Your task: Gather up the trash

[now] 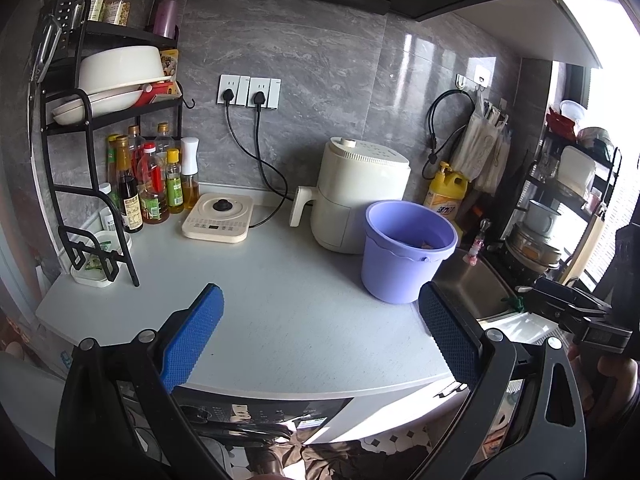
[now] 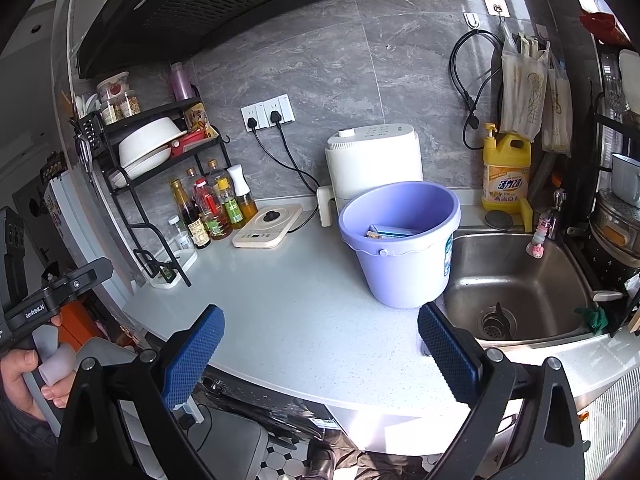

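A lilac plastic bucket [image 1: 406, 250] stands on the white counter [image 1: 280, 312] beside the sink; it also shows in the right wrist view [image 2: 400, 244]. Inside it lie a blue-and-white box and other small scraps [image 2: 394, 232]. My left gripper [image 1: 320, 332] is open and empty, held over the counter's front edge, short of the bucket. My right gripper [image 2: 320, 348] is open and empty, also at the front edge, with the bucket just beyond its right finger [image 2: 444, 348]. The right gripper's body shows at the right edge of the left wrist view [image 1: 576, 312].
A white air fryer [image 1: 356, 192] stands behind the bucket. An induction hob [image 1: 218, 218], sauce bottles [image 1: 148, 188] and a black dish rack [image 1: 92, 120] stand at the left. A steel sink [image 2: 516, 288] lies to the right, with yellow detergent [image 2: 506, 172] behind it.
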`<state>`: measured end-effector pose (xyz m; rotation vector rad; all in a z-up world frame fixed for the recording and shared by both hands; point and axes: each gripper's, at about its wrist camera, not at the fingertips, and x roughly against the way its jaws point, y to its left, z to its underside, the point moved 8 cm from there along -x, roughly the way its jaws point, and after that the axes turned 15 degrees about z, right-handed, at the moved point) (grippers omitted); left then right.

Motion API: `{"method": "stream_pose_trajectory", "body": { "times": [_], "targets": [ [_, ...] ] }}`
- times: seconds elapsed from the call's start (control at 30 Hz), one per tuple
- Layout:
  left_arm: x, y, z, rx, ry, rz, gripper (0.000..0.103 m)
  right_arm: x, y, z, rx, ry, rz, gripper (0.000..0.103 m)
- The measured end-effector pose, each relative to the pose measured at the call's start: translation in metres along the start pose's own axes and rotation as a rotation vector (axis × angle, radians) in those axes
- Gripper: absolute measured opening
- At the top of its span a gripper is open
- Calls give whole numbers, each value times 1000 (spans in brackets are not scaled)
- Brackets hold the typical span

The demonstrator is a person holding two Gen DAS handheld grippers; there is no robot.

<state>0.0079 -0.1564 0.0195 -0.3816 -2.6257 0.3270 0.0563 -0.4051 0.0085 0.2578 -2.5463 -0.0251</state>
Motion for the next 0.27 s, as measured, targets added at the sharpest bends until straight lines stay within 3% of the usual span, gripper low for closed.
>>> {"method": "stream_pose_trajectory", "body": {
  "times": [0.27],
  "targets": [
    [-4,10,2,3,13,-10,97,-4,-2,-1,3,-16,44,95]
  ]
}}
